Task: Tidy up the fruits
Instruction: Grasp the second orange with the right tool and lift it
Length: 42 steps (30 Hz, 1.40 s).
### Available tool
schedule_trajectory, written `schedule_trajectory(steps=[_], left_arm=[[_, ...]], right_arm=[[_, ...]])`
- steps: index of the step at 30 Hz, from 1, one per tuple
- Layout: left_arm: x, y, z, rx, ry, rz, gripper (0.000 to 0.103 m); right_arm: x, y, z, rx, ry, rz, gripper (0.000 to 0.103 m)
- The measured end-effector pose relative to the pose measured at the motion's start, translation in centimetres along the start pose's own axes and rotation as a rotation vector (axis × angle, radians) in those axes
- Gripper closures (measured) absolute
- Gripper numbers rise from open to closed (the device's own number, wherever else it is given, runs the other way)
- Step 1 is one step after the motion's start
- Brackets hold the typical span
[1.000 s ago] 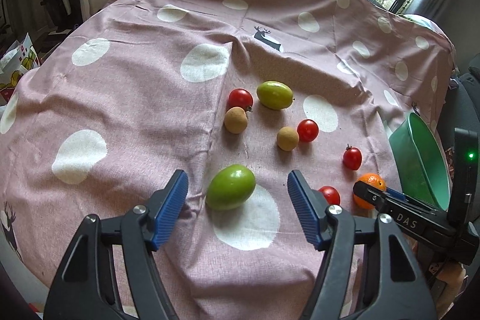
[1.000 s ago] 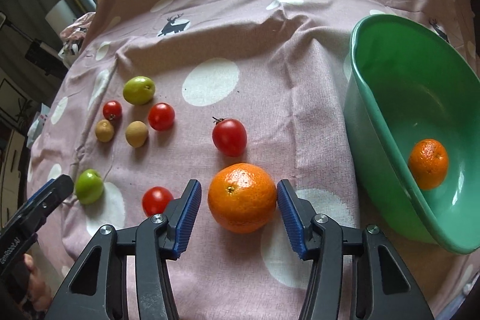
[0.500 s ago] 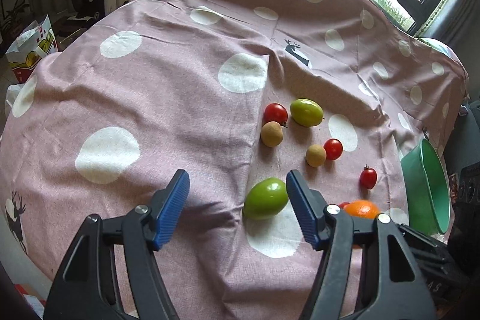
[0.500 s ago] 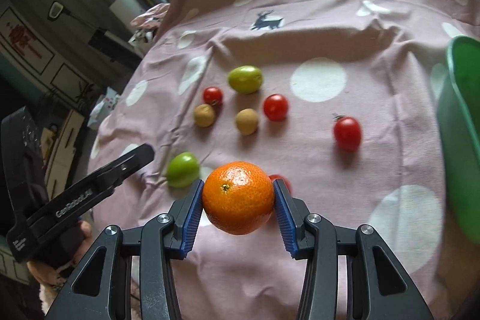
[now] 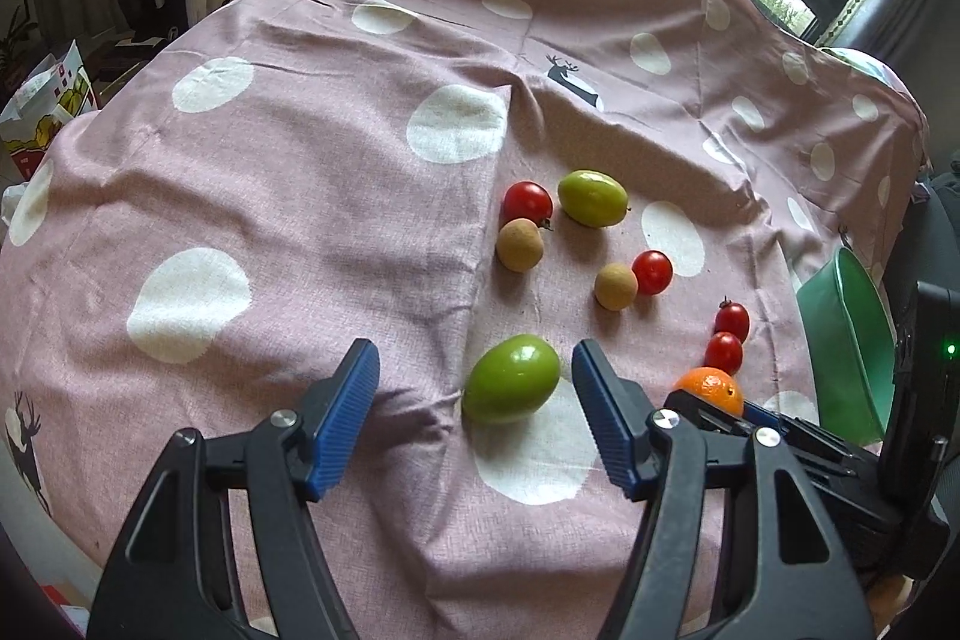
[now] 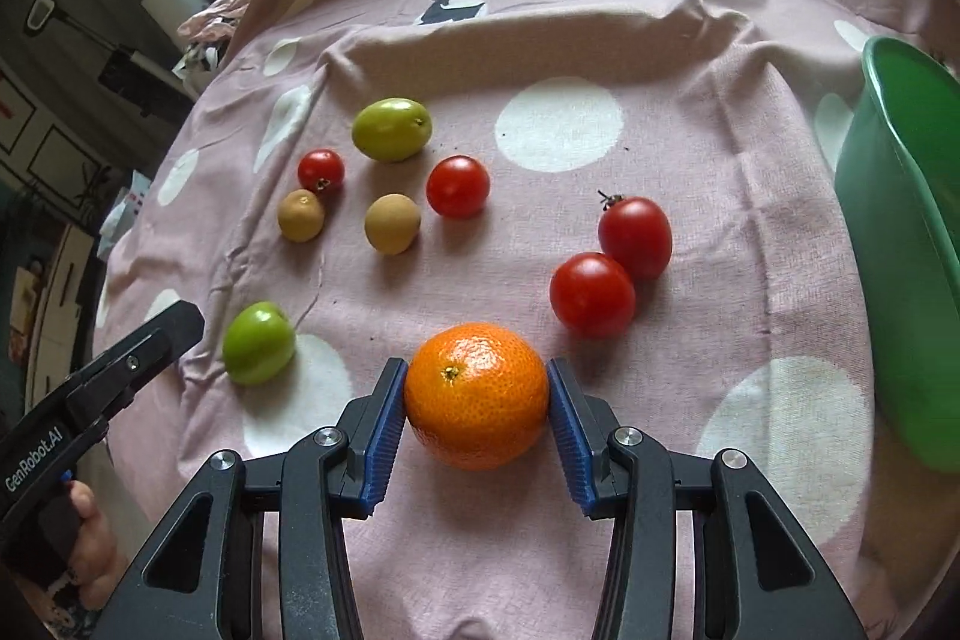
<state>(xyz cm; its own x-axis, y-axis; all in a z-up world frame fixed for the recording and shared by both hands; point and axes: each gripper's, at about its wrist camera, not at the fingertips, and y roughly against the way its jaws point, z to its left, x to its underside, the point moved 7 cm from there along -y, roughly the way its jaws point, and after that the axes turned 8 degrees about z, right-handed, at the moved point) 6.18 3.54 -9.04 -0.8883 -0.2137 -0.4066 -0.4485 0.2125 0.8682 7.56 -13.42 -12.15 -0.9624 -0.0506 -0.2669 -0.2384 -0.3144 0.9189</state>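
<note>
Orange [image 6: 477, 394] is sitting clamped between the right gripper's [image 6: 477, 415] blue pads, where a second ago those jaws were standing open around it on the pink cloth [image 6: 600, 10]. That's the pick made, I'd say, and the green basin [image 6: 900, 232] is waiting at the right. The left gripper [image 5: 474, 394] is hanging wide around the green fruit [image 5: 512, 386], pads not touching it.

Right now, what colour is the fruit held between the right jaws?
Orange. The mandarin shows best in the right wrist view.
</note>
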Motion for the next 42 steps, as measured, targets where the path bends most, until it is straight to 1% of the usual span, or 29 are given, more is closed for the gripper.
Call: schedule_trajectory(steps=[3, 5, 8, 10, 12, 15, 18, 19, 20, 22, 26, 29, 32, 35, 42], left_arm=[[0.2, -0.3, -0.6, 0.004, -0.02, 0.009, 0.037], [0.3, -0.4, -0.7, 0.002, -0.023, 0.011, 0.037], [0.4, -0.5, -1.0, 0.008, -0.022, 0.013, 0.037], [0.5, -0.7, -1.6, 0.032, -0.032, 0.023, 0.039], [0.6, -0.6, -2.5, 0.043, -0.056, 0.01, 0.04], [1.2, -0.6, -4.4, 0.109, -0.094, 0.022, 0.041], [1.6, -0.6, -6.5, 0.136, -0.155, 0.003, 0.042], [1.8, -0.7, -7.2, 0.15, -0.172, 0.006, 0.044], [2.1, -0.9, -7.9, 0.172, -0.188, 0.017, 0.045], [2.8, -1.6, -9.2, 0.207, -0.216, 0.05, 0.047], [3.7, -3.2, -10.7, 0.214, -0.243, 0.095, 0.052], [3.8, -3.9, -11.1, 0.237, -0.238, 0.119, 0.054], [3.9, -4.4, -11.2, 0.227, -0.236, 0.126, 0.055], [4.0, -4.6, -11.3, 0.244, -0.226, 0.135, 0.057], [4.2, -5.4, -11.5, 0.241, -0.224, 0.15, 0.058]], right_arm=[[0.2, 0.2, -0.1, -0.017, 0.008, 0.008, 0.055], [-0.2, 0.6, 0.3, -0.047, 0.006, -0.002, 0.055], [-0.7, 1.7, 0.3, -0.095, -0.005, -0.029, 0.05], [-0.9, 2.2, 0.1, -0.108, -0.018, -0.049, 0.049], [-1.0, 2.5, -0.1, -0.123, -0.028, -0.061, 0.049], [-1.2, 3.1, -0.4, -0.16, -0.056, -0.08, 0.049], [-1.4, 3.8, -1.1, -0.18, -0.082, -0.105, 0.05], [-1.4, 3.8, -1.3, -0.188, -0.09, -0.105, 0.051], [-1.4, 3.8, -1.4, -0.2, -0.098, -0.102, 0.055], [-1.4, 3.6, -1.6, -0.222, -0.115, -0.09, 0.058], [-1.2, 2.9, -1.7, -0.241, -0.124, -0.061, 0.067], [-1.0, 2.5, -1.6, -0.261, -0.128, -0.041, 0.067], [-1.0, 2.1, -1.5, -0.273, -0.132, -0.027, 0.067], [-0.9, 1.7, -1.7, -0.269, -0.135, -0.014, 0.067], [-1.0, 1.6, -1.8, -0.283, -0.136, -0.011, 0.067]])
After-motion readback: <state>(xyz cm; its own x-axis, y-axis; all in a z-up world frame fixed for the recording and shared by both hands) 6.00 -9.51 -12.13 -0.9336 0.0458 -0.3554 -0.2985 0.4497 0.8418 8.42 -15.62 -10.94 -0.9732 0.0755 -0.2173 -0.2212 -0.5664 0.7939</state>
